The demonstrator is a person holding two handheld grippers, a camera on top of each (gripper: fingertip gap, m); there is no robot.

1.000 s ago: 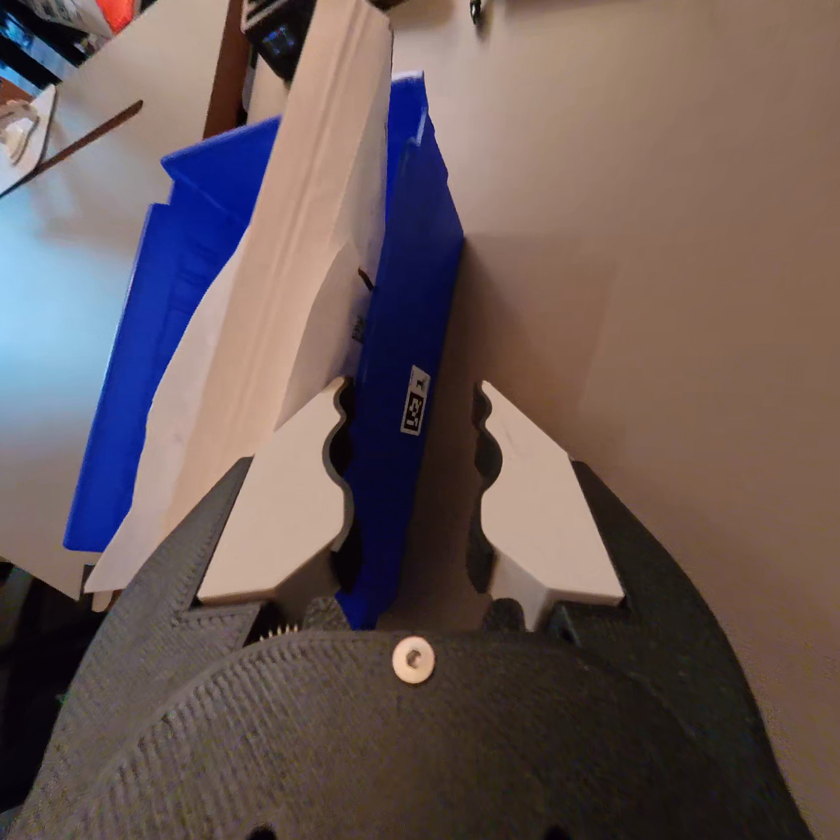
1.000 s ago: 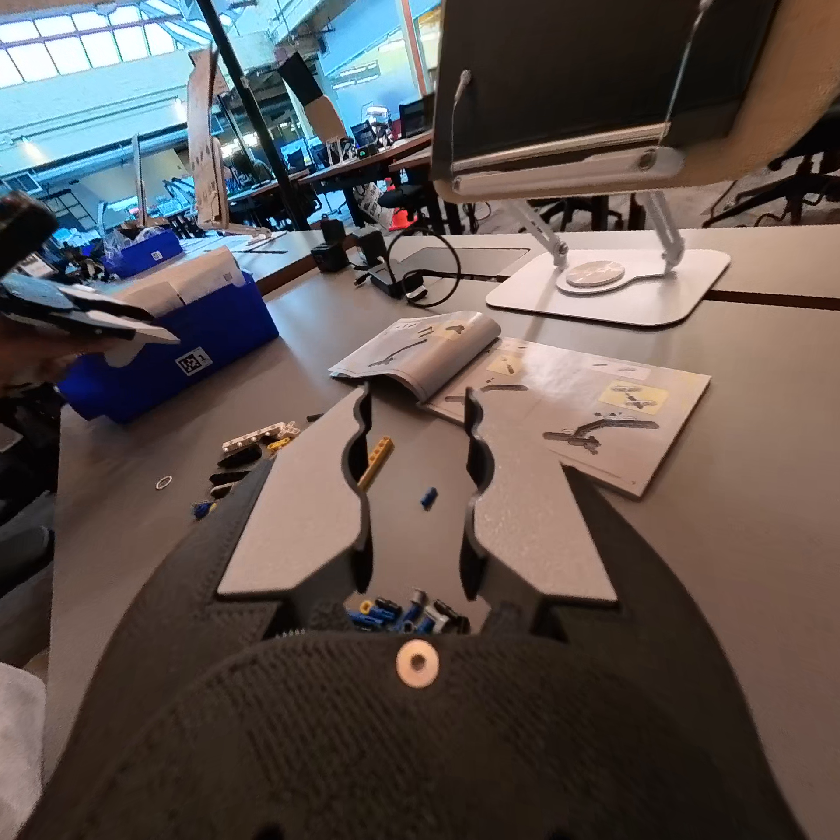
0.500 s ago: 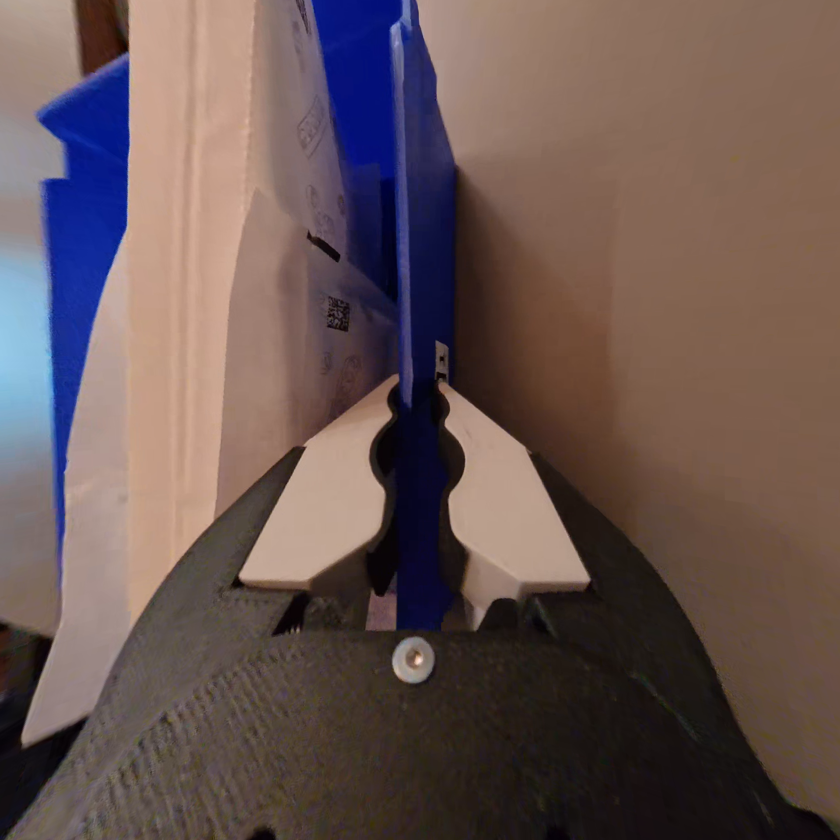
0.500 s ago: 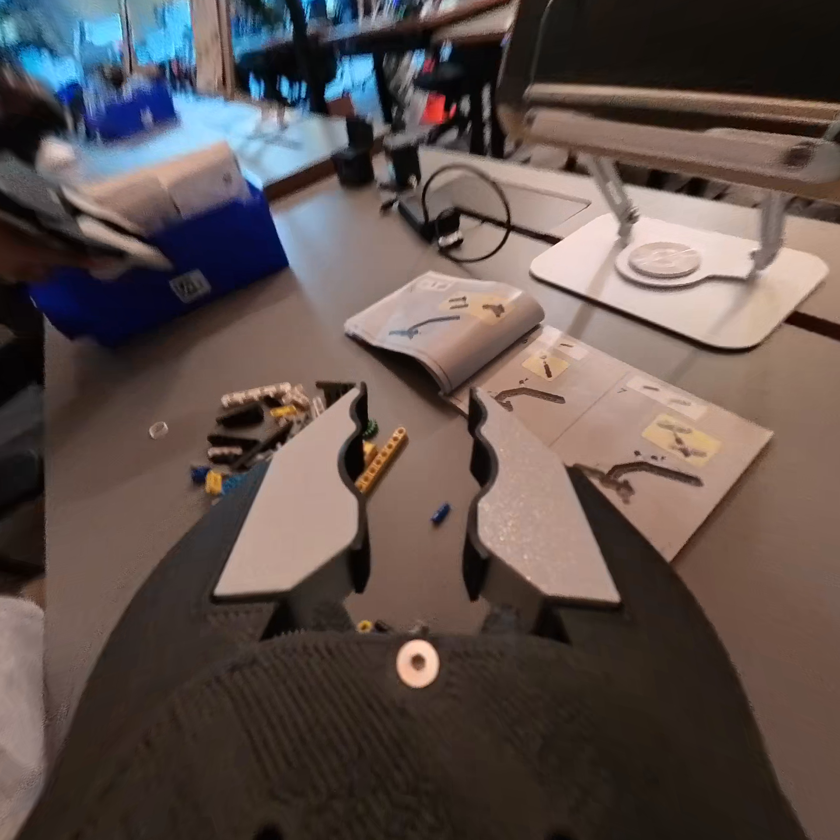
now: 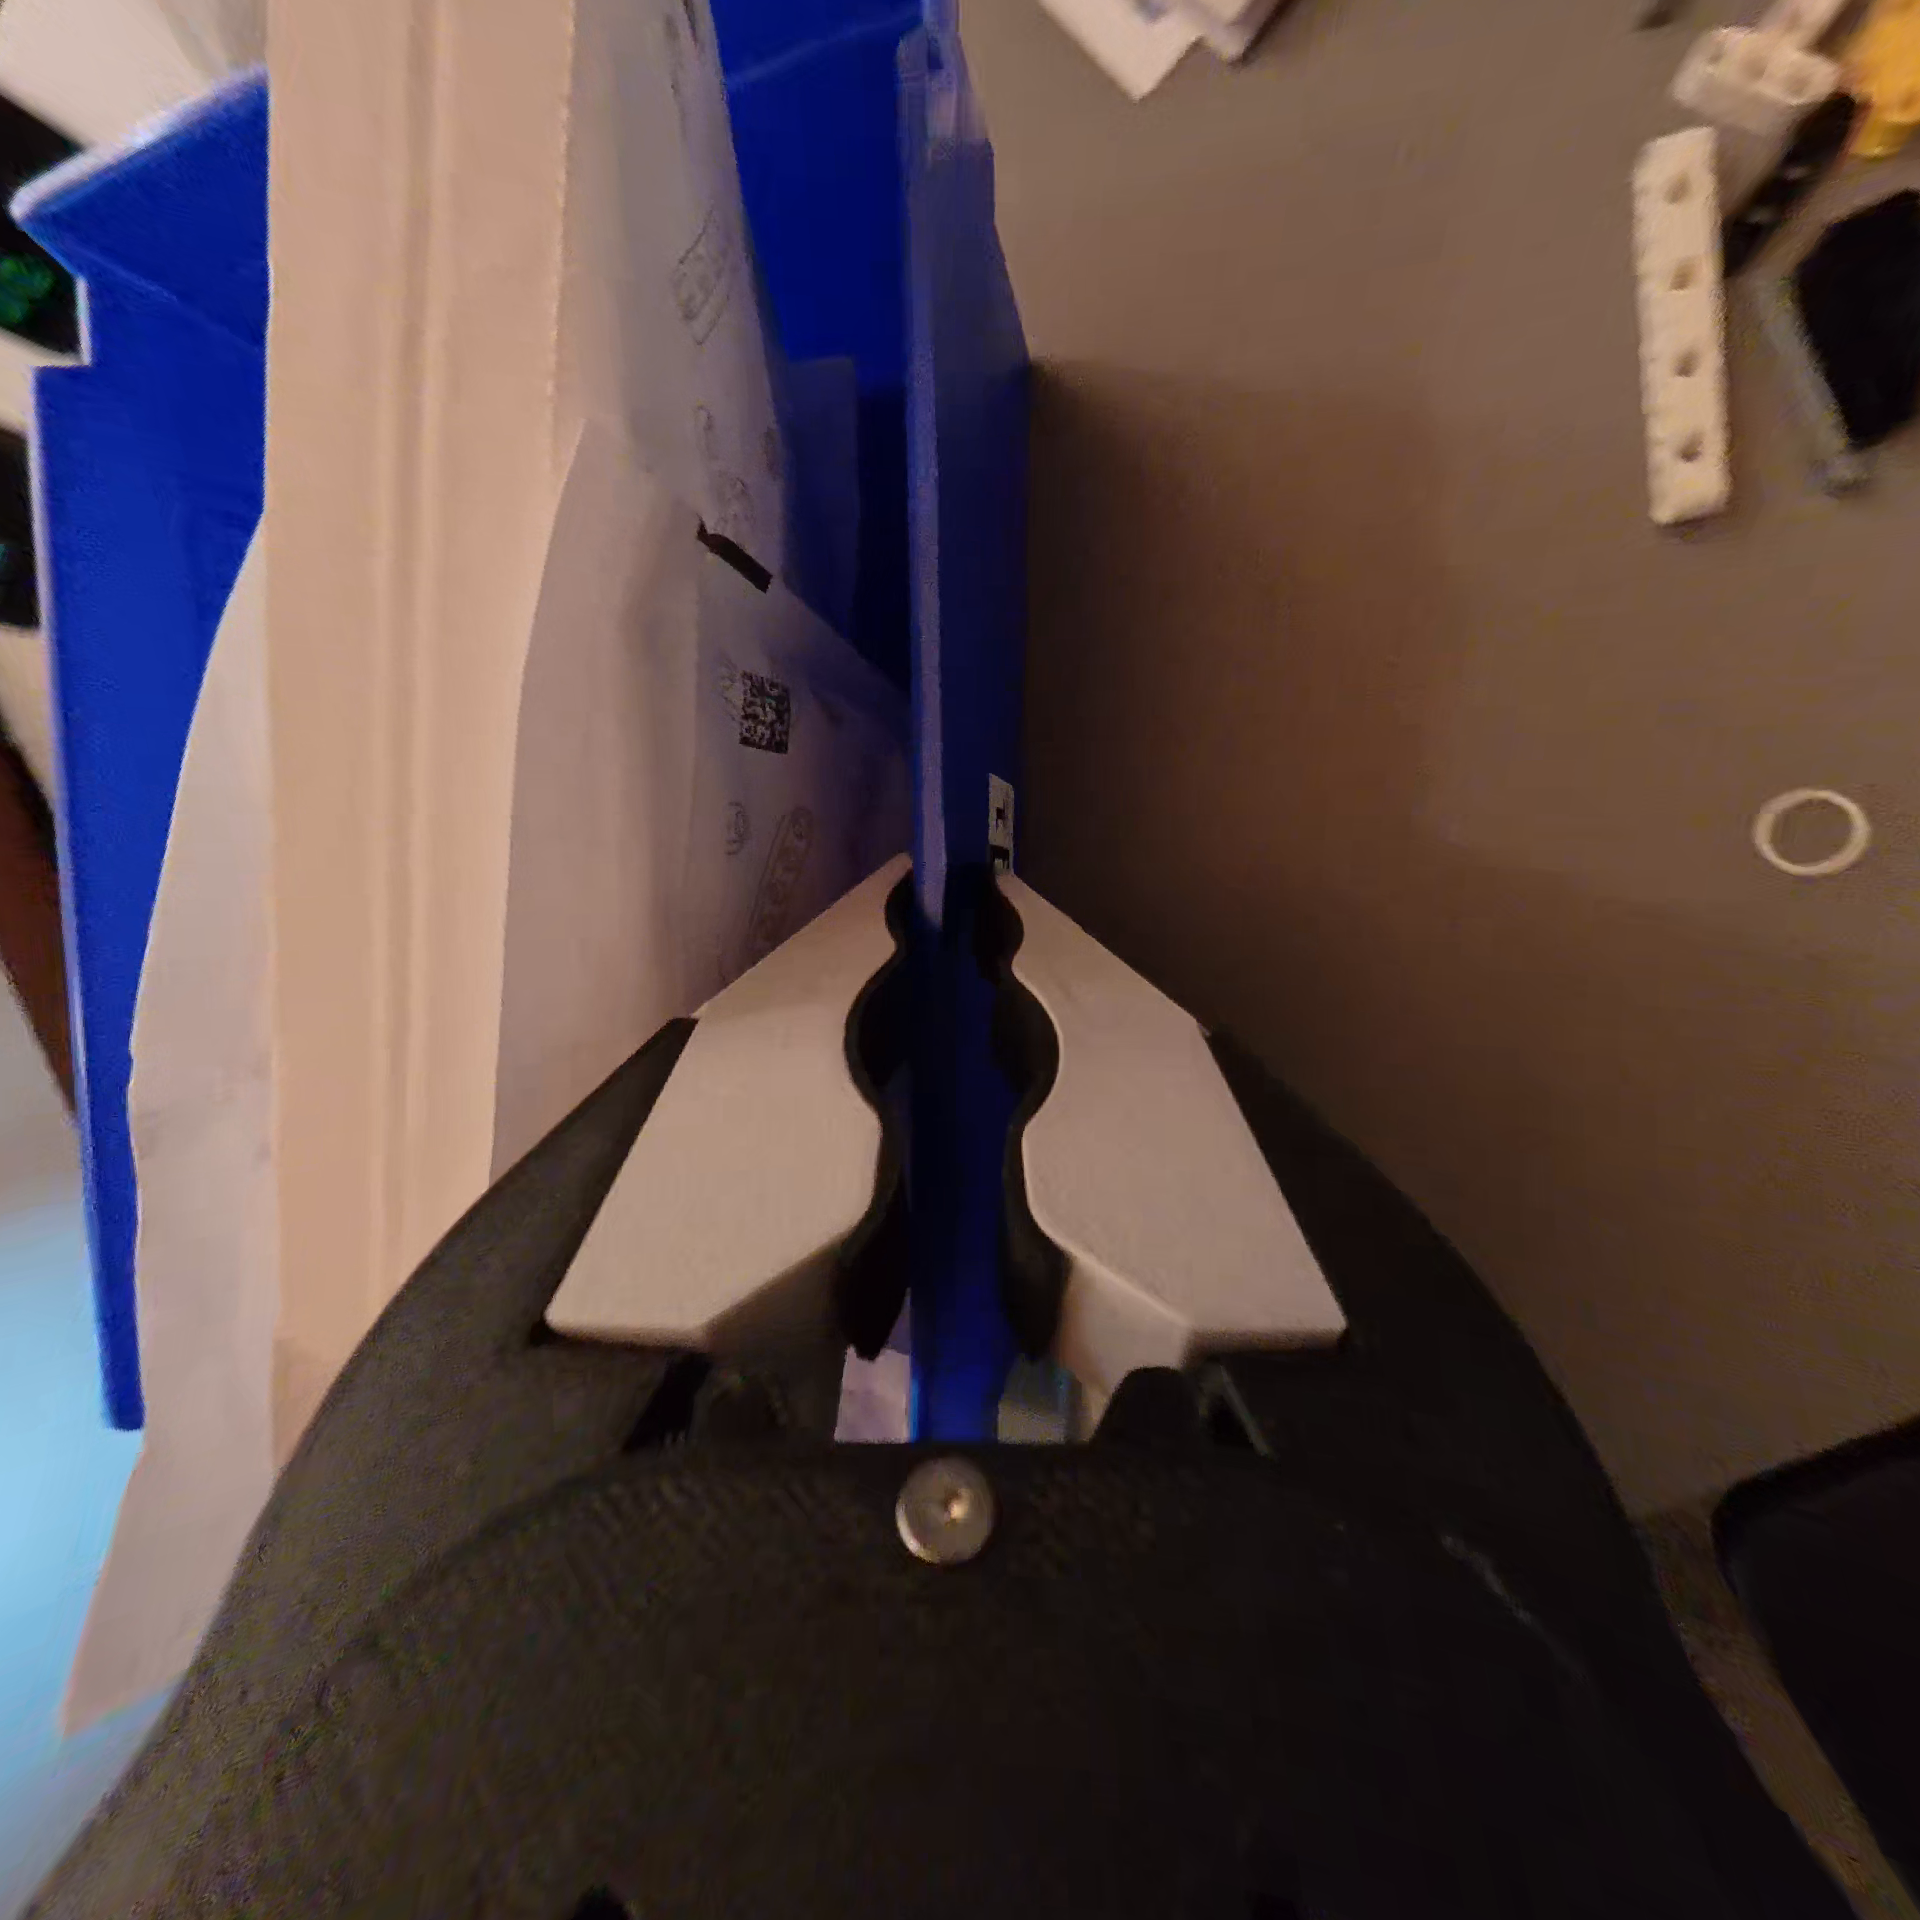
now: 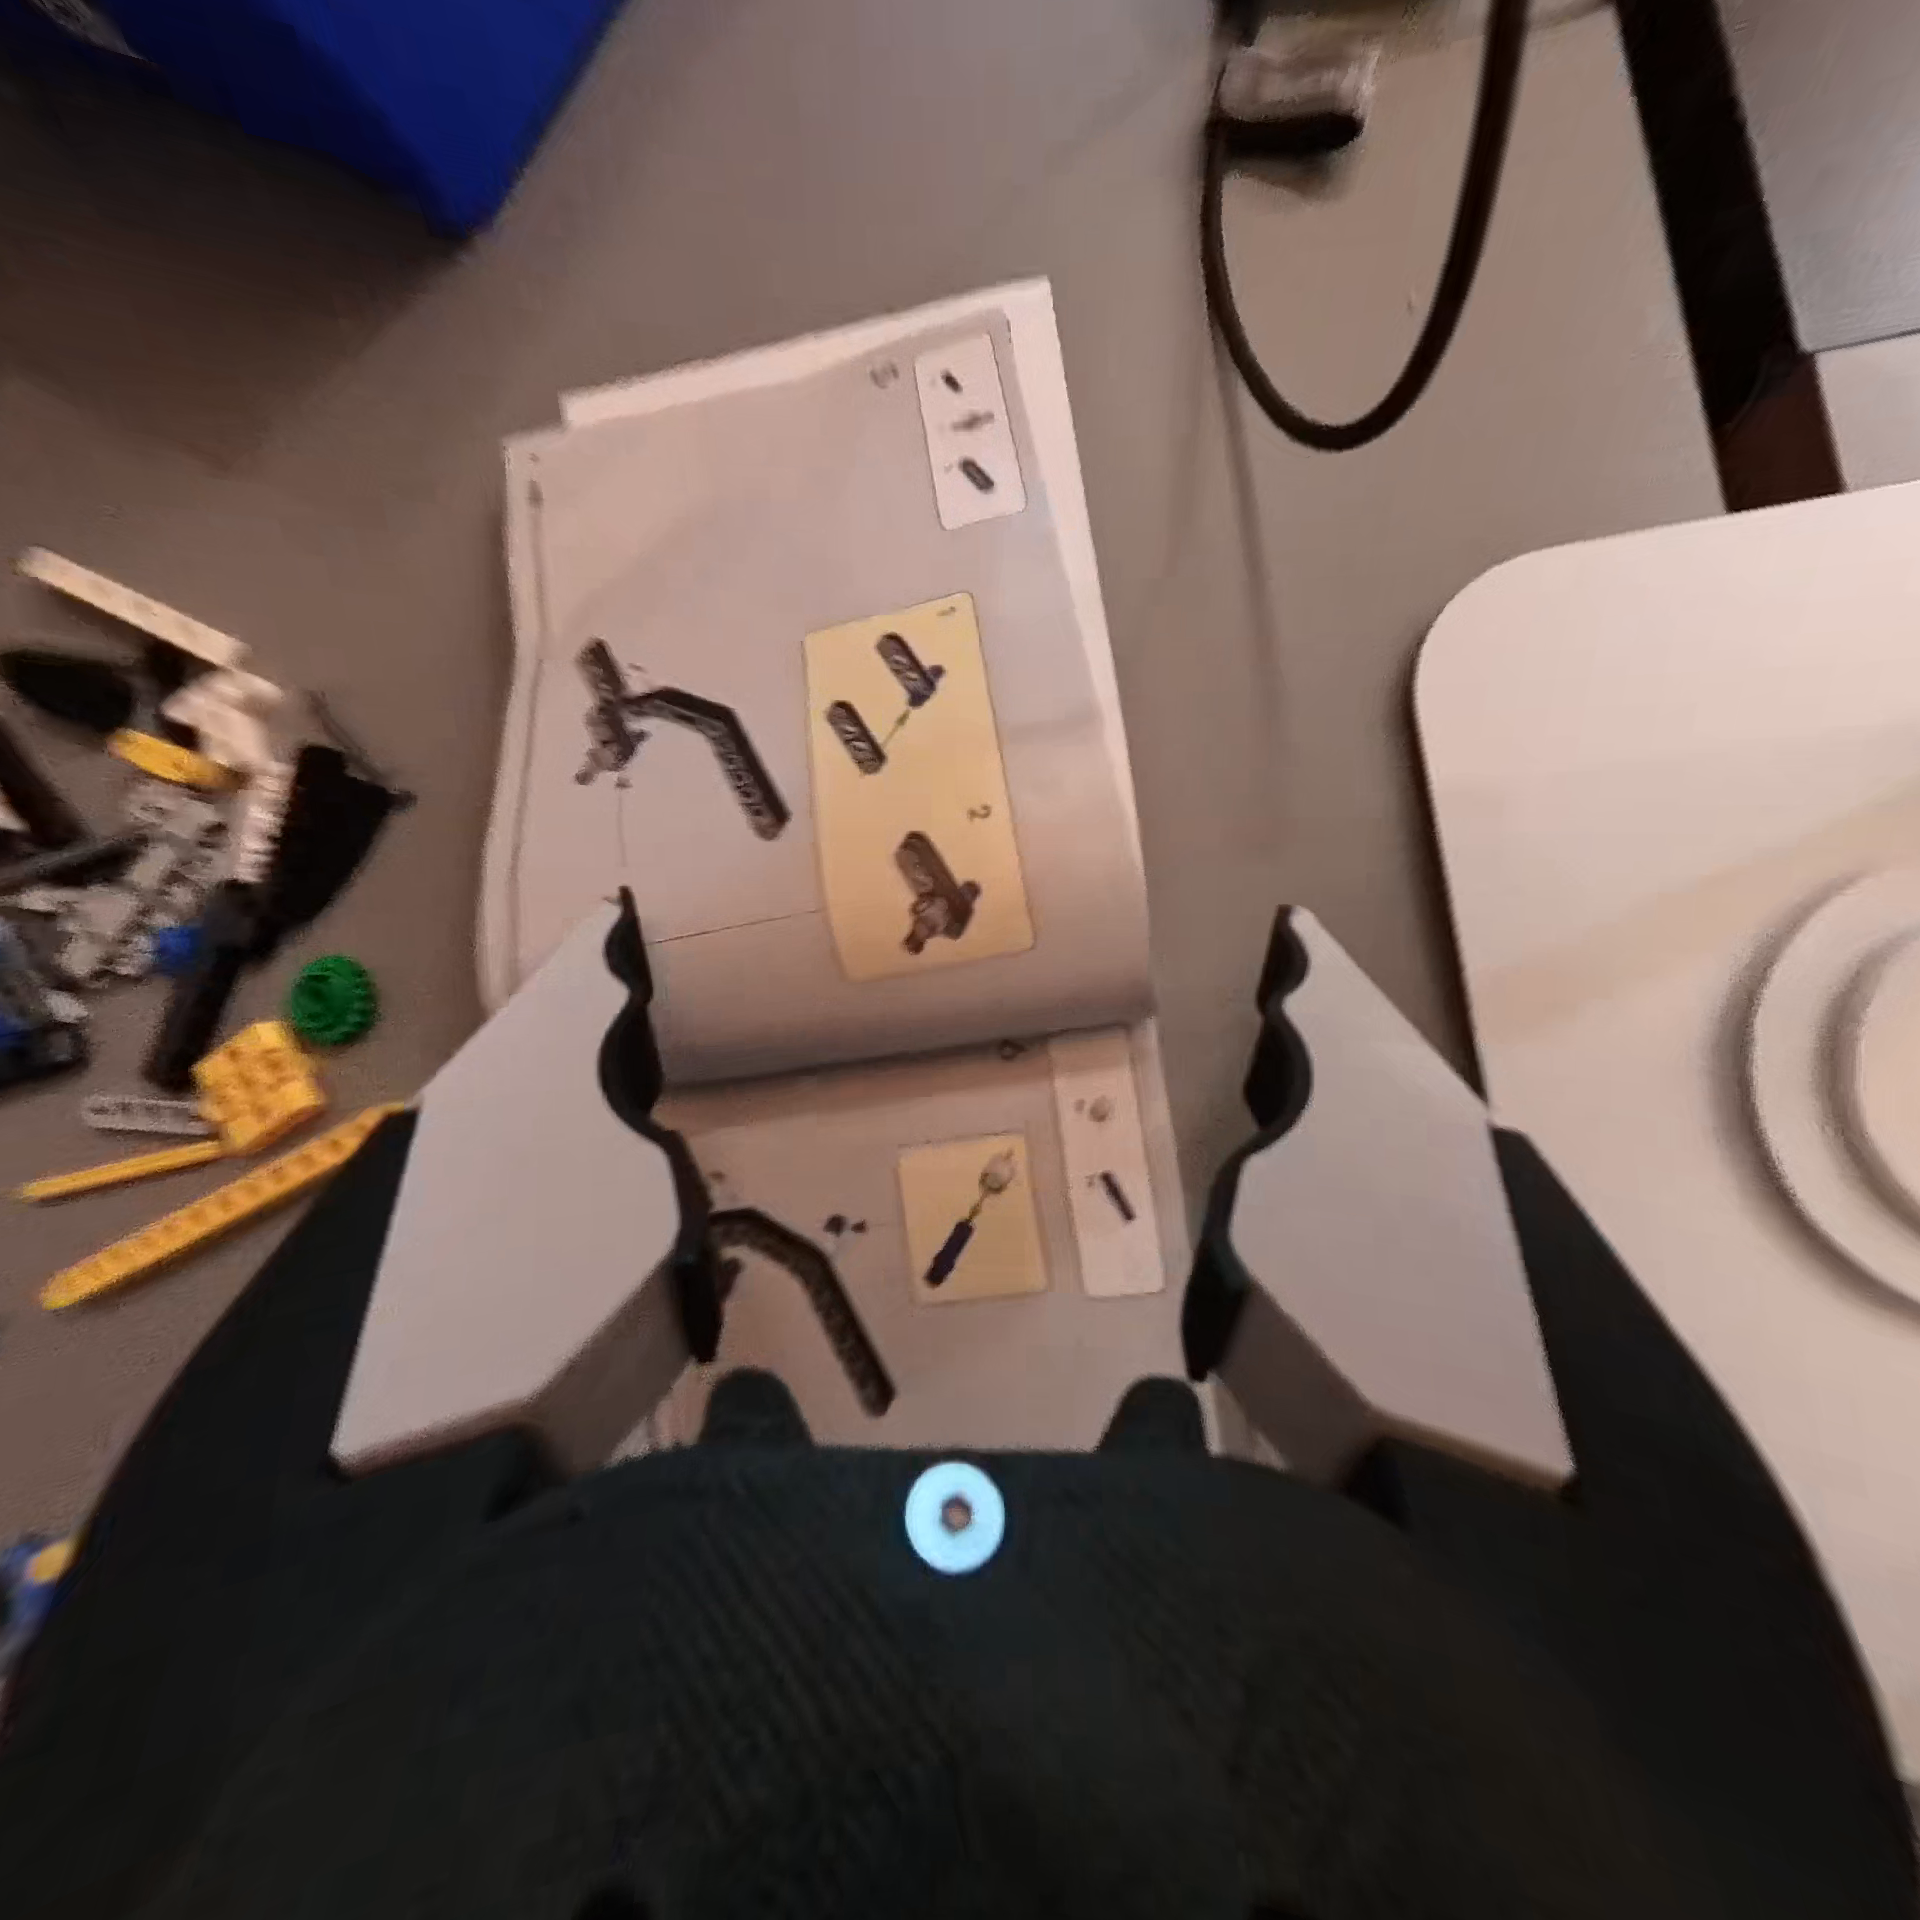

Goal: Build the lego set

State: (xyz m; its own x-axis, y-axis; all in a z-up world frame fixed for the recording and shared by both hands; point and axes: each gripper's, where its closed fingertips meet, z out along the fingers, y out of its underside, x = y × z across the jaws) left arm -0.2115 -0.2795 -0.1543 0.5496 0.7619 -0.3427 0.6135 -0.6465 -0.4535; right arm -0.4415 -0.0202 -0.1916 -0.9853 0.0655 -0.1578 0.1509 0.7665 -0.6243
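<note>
Left gripper [image 5: 956, 894] now clamped on near wall of blue plastic bin [image 5: 961, 520], earlier apart. Right gripper [image 6: 951, 925] swung above open paper instruction booklet [image 6: 748, 582], jaws spread wider, empty. Loose lego pieces [image 6: 249, 1081] unassembled on grey table [image 6: 1247, 644]; build barely started.

The left hand-held gripper [image 5: 956, 883] pinches the blue bin's [image 5: 961, 520] wall, white paper bags [image 5: 499, 623] to its left, loose white beam [image 5: 1681, 332] on the tabletop [image 5: 1403, 623] ahead-right.

Lego pieces [image 6: 208, 831] smear with blur; blue bin [image 6: 343, 94] is cut off at the top edge.
</note>
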